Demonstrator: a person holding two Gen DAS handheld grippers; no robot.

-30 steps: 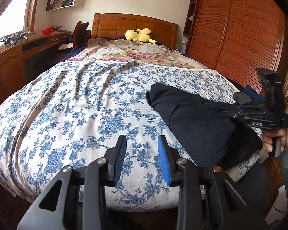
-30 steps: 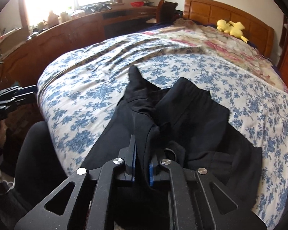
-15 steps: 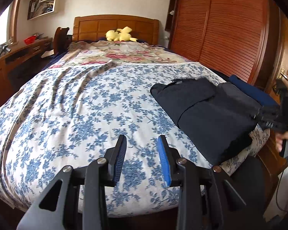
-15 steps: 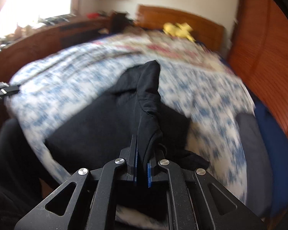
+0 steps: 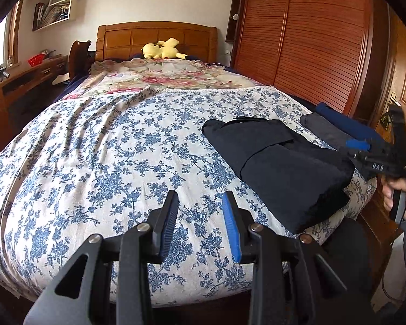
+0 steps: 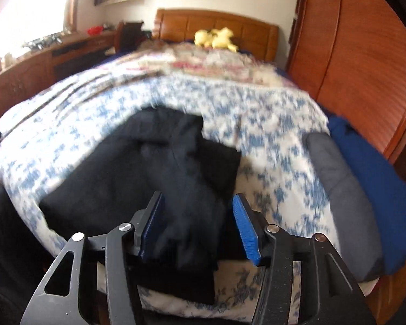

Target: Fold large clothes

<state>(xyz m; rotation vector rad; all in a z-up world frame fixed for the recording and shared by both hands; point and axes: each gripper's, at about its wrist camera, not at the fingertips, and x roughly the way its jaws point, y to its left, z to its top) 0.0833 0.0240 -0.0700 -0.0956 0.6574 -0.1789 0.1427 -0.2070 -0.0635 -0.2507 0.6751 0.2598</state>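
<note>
Right claw (image 6: pixel 199 224) opening — black garment (image 6: pixel 149 173) between.

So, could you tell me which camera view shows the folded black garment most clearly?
The left wrist view: the black garment is sharp and seen whole, its layers lying on the floral bedspread. The right wrist view is blurred, and the opening right gripper frames its near edge, pads off the cloth.

Daylight comes from the blown-out window (image 6: pixel 27 5) far left of the carved wooden headboard (image 5: pixel 157 36), which bows with fisheye warp. Left wrist view is sharp. Right wrist view is smeared, the blue-flowered white bedspread (image 6: pixel 257 124) below that headboard pure blur. Corners black.
</note>
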